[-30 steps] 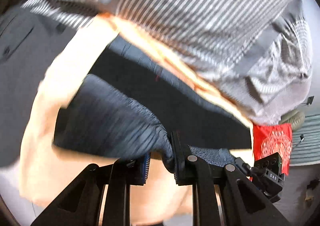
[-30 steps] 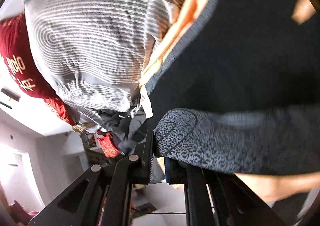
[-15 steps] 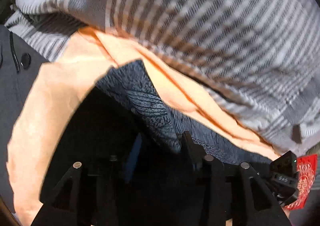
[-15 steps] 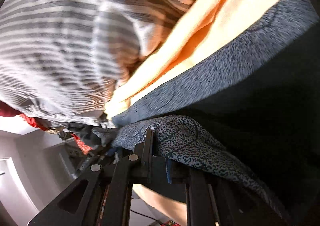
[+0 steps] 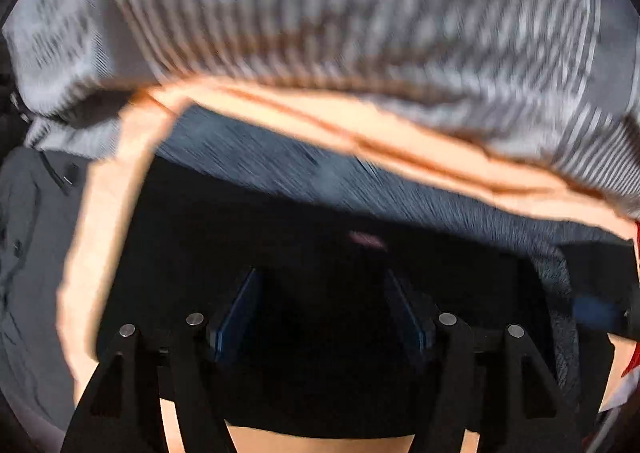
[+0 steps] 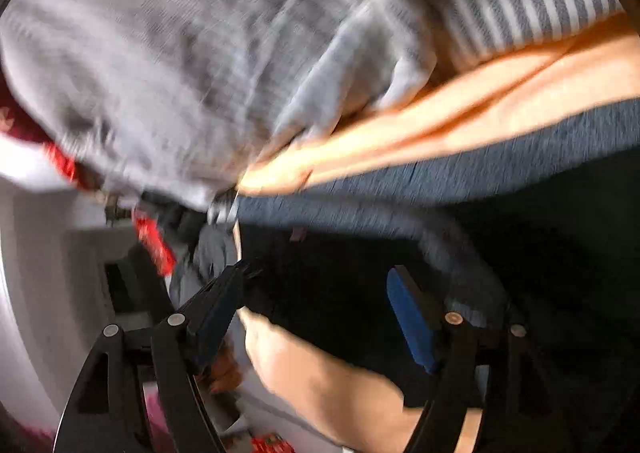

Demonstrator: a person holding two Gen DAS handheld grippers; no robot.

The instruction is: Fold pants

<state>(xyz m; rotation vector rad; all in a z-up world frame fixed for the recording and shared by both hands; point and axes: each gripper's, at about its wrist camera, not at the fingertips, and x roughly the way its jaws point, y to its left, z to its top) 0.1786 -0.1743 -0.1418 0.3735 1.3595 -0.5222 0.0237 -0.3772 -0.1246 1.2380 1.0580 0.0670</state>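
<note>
The dark pants lie folded on an orange surface; their speckled blue-grey waistband runs along the far edge. My left gripper is open just above the dark cloth, holding nothing. In the right wrist view the pants fill the lower right and the waistband crosses the middle. My right gripper is open over the pants' left edge, holding nothing. Both views are blurred by motion.
A pile of grey-and-white striped cloth lies just beyond the pants and also shows in the right wrist view. A grey garment lies at the left. Red cloth and a white wall show beyond the surface's edge.
Both grippers were shut on the pants' waistband a second ago. They lowered it onto the folded cloth, and both have opened and let go.
</note>
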